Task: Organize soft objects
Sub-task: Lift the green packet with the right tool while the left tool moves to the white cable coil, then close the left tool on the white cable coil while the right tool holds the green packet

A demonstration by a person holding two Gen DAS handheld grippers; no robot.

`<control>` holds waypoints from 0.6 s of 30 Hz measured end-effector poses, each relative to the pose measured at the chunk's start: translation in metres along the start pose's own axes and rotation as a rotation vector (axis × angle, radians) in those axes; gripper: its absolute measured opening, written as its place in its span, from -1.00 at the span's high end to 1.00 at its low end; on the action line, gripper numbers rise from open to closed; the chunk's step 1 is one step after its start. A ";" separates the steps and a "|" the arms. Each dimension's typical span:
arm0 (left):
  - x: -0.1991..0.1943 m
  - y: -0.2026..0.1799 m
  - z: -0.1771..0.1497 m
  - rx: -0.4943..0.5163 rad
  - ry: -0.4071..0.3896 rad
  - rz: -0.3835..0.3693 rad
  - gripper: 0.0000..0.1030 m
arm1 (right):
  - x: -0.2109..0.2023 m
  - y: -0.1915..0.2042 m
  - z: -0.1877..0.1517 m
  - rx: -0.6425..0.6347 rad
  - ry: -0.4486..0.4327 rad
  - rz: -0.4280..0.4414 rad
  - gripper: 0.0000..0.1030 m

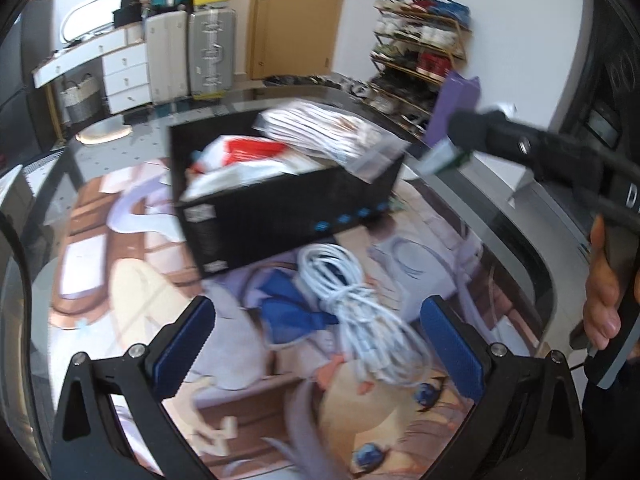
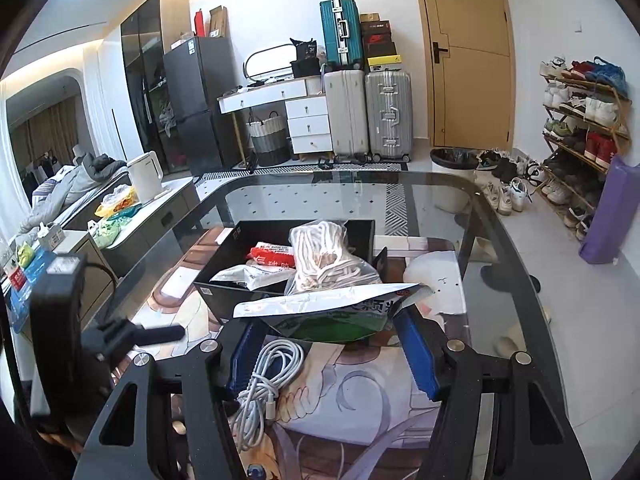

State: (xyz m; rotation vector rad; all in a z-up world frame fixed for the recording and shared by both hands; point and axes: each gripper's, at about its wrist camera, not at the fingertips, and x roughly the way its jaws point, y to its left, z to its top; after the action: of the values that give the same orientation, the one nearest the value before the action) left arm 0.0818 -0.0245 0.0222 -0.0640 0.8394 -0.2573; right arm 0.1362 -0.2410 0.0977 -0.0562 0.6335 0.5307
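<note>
On the printed mat stands a black box (image 1: 280, 216) holding a bagged white rope (image 2: 328, 256), a red-and-white packet (image 2: 272, 252) and a white packet (image 2: 248, 274). My right gripper (image 2: 332, 354) is shut on a silver-and-green pouch (image 2: 332, 312), held above the mat just short of the box's near wall (image 2: 224, 296). In the left wrist view that pouch (image 1: 442, 158) hangs at the box's right corner. My left gripper (image 1: 320, 344) is open, its blue pads either side of a coiled white cable (image 1: 352, 312) lying on the mat (image 1: 120, 272). The cable (image 2: 264, 380) also shows below the pouch.
The mat lies on a glass table (image 2: 460, 200) with a dark rounded rim. Beyond it stand a shoe rack (image 2: 584, 120), a purple bag (image 2: 612, 216), a bin (image 2: 452, 176), suitcases (image 2: 368, 112) and a side counter with a white kettle (image 2: 146, 176).
</note>
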 end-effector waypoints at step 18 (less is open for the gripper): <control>0.027 -0.015 -0.013 0.031 0.056 0.111 0.32 | 0.002 -0.003 0.003 0.001 0.000 -0.014 -0.25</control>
State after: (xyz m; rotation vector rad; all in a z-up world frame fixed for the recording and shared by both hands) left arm 0.0867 -0.0447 -0.0036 0.0184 0.8913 -0.1682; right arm 0.1410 -0.2417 0.0987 -0.0594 0.6327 0.5164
